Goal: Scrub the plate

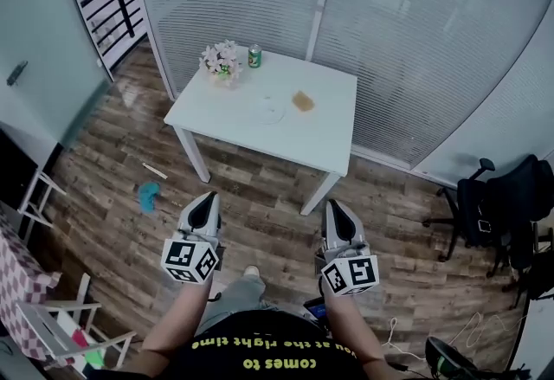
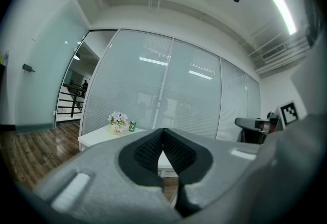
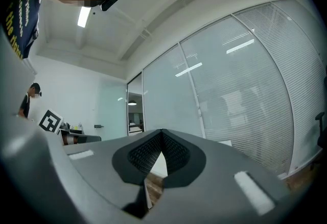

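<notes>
Plate (image 1: 273,112) round, pale, sponge (image 1: 303,100) tan, squarish

A white square table (image 1: 260,134) stands on a wood-plank floor (image 1: 260,190), close to a wall of frosted glass panels. At its far left corner sits a bunch of pale flowers (image 1: 222,62), with a green can (image 1: 254,56) upright just beside it. Near the middle lies a pale round plate (image 1: 273,111), faint against the tabletop, and a small brown pad (image 1: 303,101) lies just right of it. On the floor left of the table lie a blue scrap (image 1: 149,195) and a thin pale stick (image 1: 155,170).
</notes>
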